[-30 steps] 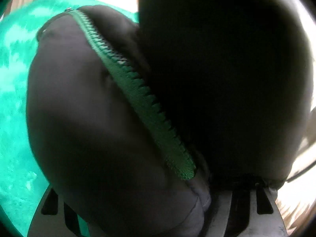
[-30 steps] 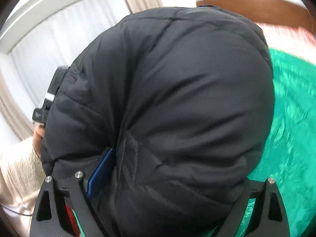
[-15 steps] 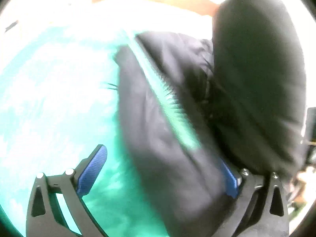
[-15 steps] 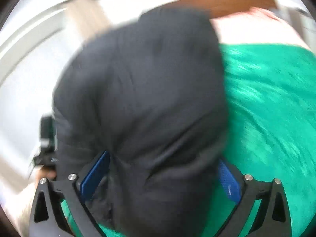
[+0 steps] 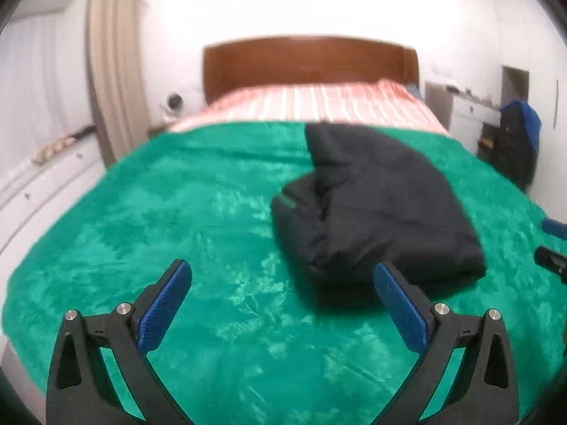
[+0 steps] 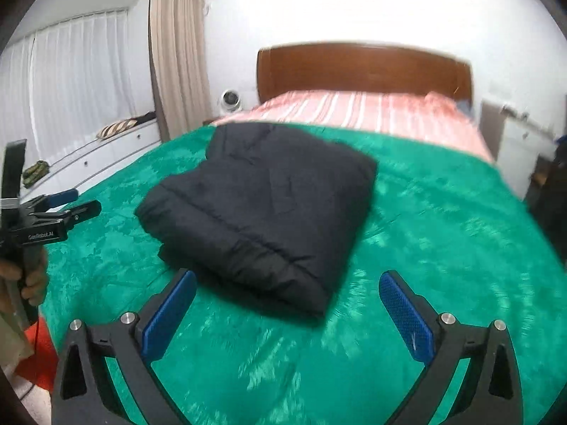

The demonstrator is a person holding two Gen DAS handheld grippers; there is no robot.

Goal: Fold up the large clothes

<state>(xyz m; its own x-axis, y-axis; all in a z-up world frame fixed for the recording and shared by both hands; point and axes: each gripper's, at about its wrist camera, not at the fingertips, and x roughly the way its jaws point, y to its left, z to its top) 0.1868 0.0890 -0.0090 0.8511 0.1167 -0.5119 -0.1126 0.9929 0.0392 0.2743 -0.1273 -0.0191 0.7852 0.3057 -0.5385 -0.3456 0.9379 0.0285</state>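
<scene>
A black padded jacket [image 5: 375,205] lies folded into a thick bundle on the green blanket [image 5: 177,219]; it also shows in the right wrist view [image 6: 262,209]. My left gripper [image 5: 281,304] is open and empty, held back from the bundle's near left corner. My right gripper [image 6: 287,311] is open and empty, just short of the bundle's near edge. The left gripper also shows at the left of the right wrist view [image 6: 76,202], held by a hand. The right gripper's tips show at the right edge of the left wrist view [image 5: 553,244].
The bed has a wooden headboard [image 5: 308,60] and a pink striped sheet [image 5: 326,102] beyond the blanket. A white low cabinet [image 6: 106,152] and curtains [image 6: 173,56] stand to the left. A dark chair with clothes [image 5: 517,141] stands at the right.
Both grippers let go of the jacket and pulled back from it. The jacket now lies folded on the blanket instead of filling both views.
</scene>
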